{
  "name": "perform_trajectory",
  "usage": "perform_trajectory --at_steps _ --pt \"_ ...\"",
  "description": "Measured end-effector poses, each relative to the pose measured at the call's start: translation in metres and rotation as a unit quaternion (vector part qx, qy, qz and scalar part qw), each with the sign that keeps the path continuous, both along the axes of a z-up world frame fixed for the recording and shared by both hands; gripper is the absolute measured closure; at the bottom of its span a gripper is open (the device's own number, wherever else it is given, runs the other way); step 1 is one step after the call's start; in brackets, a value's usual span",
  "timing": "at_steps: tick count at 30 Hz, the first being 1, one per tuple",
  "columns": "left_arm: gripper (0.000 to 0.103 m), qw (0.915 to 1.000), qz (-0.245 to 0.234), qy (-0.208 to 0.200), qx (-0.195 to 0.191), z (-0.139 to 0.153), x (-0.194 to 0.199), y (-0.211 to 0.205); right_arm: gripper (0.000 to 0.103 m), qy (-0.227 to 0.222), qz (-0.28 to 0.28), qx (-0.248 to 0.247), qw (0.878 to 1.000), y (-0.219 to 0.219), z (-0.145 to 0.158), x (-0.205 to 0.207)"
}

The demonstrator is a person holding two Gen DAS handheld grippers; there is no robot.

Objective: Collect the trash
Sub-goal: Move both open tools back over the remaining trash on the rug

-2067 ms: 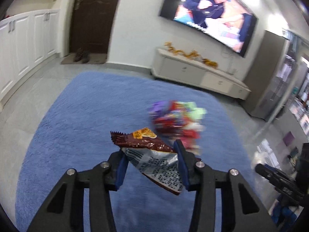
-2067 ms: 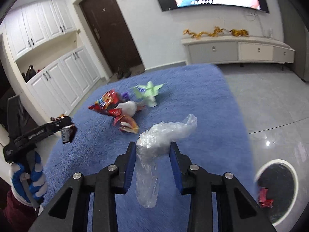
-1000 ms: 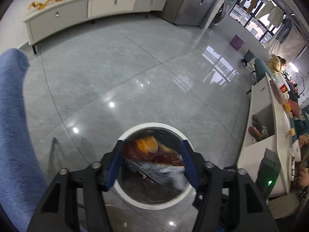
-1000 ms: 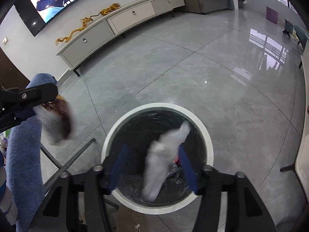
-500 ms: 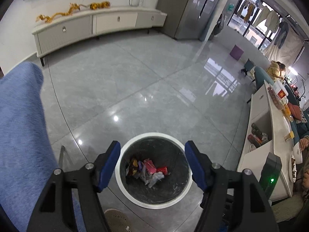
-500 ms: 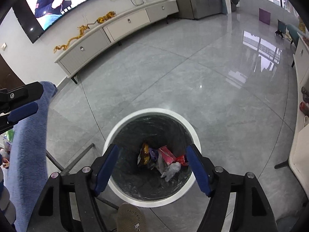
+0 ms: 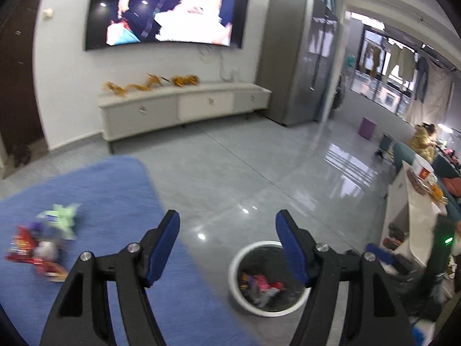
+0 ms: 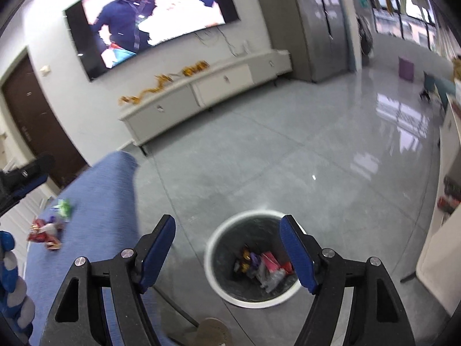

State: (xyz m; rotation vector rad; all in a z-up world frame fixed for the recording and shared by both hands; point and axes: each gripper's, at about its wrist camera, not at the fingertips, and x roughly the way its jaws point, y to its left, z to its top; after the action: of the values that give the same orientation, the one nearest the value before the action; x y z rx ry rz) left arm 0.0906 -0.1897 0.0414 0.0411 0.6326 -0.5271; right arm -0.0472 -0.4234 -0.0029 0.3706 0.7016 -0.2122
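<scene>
**Fingers empty, more wrappers waiting**

Fingers of the left gripper and right gripper stand spread, holding nothing. The white-rimmed bin on the tiled floor holds several wrappers. A cluster of snack wrappers lies uncollected on the blue rug, well apart from the bin.

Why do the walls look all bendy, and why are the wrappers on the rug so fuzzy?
Both wrist views come through a fisheye lens, so the wall-mounted television bows. In the left wrist view the colourful snack wrappers on the blue shaggy rug smear with motion blur. In the right wrist view the glossy grey tile floor shows window glare.
</scene>
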Motion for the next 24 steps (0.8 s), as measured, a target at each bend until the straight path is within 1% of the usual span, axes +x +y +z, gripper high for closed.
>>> perform_trajectory --at_steps 3,6,7,9,11,14,18,20,24 --pt "0.036 0.9991 0.036 -0.024 0.000 0.018 -0.005 0.046 0.028 -0.027 0.027 -0.012 0.999 0.027 0.026 -0.005" --pt "0.035 0.9955 0.082 -0.048 -0.007 0.037 -0.010 0.107 0.028 -0.051 0.057 -0.016 0.997 0.054 0.049 -0.004" --pt "0.035 0.9941 0.095 -0.053 -0.007 0.041 -0.012 0.121 0.028 -0.056 0.065 -0.016 0.996 0.060 0.053 -0.002" --pt "0.035 0.9898 0.127 -0.063 -0.010 0.050 -0.012 0.158 0.028 -0.068 0.087 -0.019 0.994 0.079 0.065 0.002" --pt "0.035 0.9865 0.150 -0.066 -0.013 0.055 -0.011 0.186 0.028 -0.077 0.106 -0.022 0.991 0.094 0.073 0.008" --pt "0.035 0.9783 0.195 -0.068 -0.023 0.062 -0.004 0.238 0.027 -0.089 0.134 -0.022 0.987 0.116 0.084 0.018" --pt "0.035 0.9685 0.239 -0.060 -0.035 0.057 0.005 0.289 0.027 -0.096 0.169 -0.021 0.981 0.144 0.088 0.032" --pt "0.035 0.9657 0.251 -0.055 -0.038 0.052 0.009 0.305 0.027 -0.093 0.182 -0.021 0.979 0.156 0.086 0.041" --pt "0.035 0.9614 0.270 -0.032 -0.041 0.027 0.018 0.337 0.027 -0.081 0.204 -0.018 0.976 0.177 0.074 0.059"
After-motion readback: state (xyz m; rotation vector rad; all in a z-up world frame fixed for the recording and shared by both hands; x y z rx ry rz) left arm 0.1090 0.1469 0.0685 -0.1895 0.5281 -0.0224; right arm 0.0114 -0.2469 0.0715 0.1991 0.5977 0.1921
